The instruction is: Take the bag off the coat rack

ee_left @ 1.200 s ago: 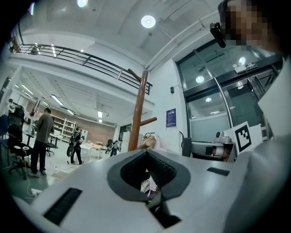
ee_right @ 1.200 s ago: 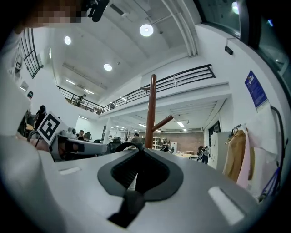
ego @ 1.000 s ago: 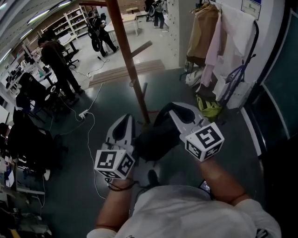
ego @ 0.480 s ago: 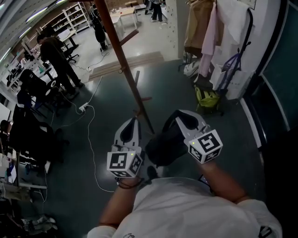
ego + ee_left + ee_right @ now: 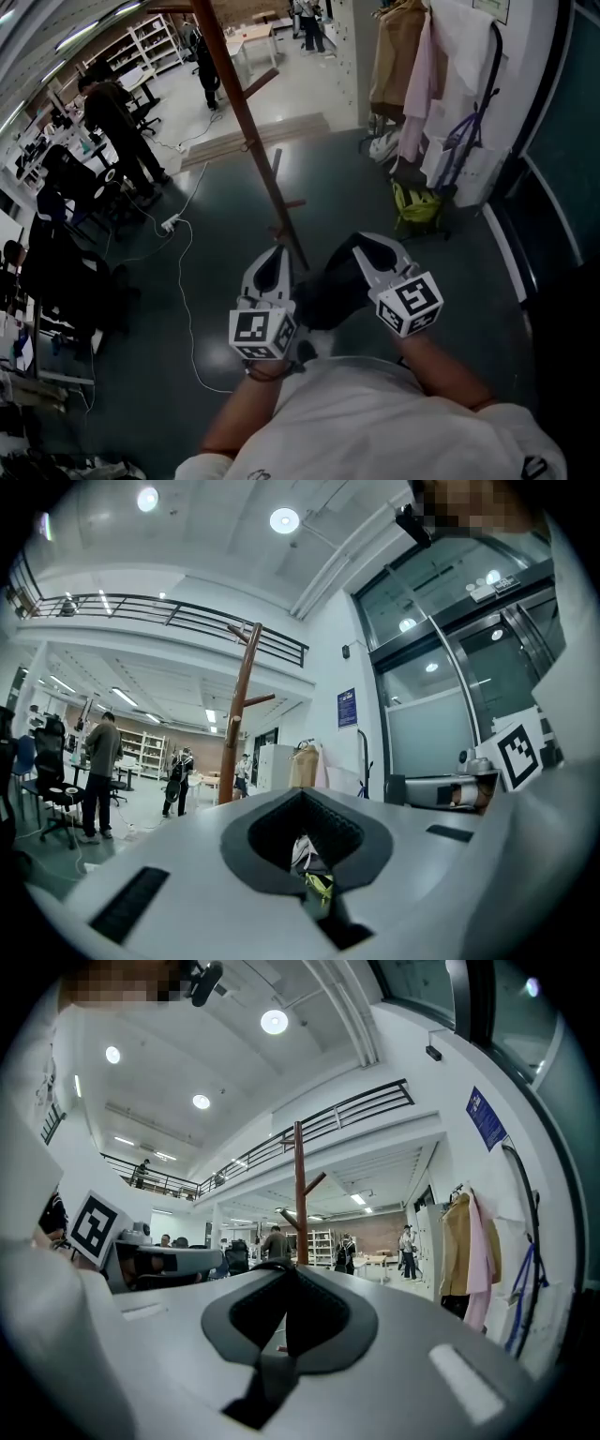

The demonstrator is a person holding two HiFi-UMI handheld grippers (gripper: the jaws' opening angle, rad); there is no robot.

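Grippers have drawn in toward the torso | right gripper [image 5: 358,246] pinches the black bag [image 5: 323,286], likely by its strap; it looks soft, light, saggy | left gripper [image 5: 272,258] pressed together, empty | coat rack [image 5: 242,103] apart

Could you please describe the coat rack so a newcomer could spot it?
In the middle of the dark floor stands the coat rack: a brown wooden pole with slanted pegs. Unlike the clothes hanging at the right, its visible pegs are bare.
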